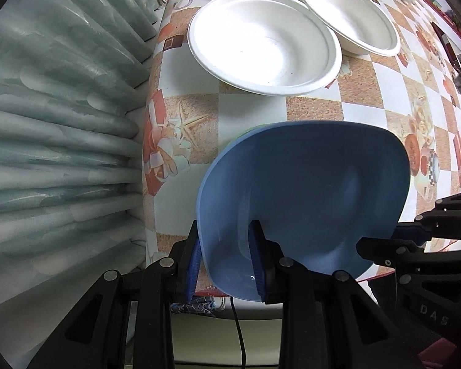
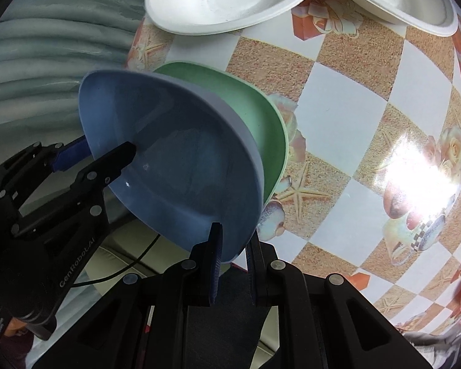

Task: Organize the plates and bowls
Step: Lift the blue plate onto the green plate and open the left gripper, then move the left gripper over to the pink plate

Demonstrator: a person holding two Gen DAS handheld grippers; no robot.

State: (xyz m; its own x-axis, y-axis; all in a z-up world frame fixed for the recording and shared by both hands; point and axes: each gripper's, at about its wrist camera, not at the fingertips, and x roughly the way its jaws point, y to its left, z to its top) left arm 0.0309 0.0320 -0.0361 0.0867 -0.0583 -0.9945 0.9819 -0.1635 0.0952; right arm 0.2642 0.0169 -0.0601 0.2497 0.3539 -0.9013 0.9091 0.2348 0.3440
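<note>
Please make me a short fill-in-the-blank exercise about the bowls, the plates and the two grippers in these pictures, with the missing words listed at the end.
1. Both grippers clamp the rim of the ____ bowl.
2. Behind that bowl, nested against it, lies a ____ bowl.
3. The paper plates on the tablecloth are ____ in colour.
4. The left gripper and the right gripper hold ____ bowl rim.

Missing words: blue; green; white; the same
</note>
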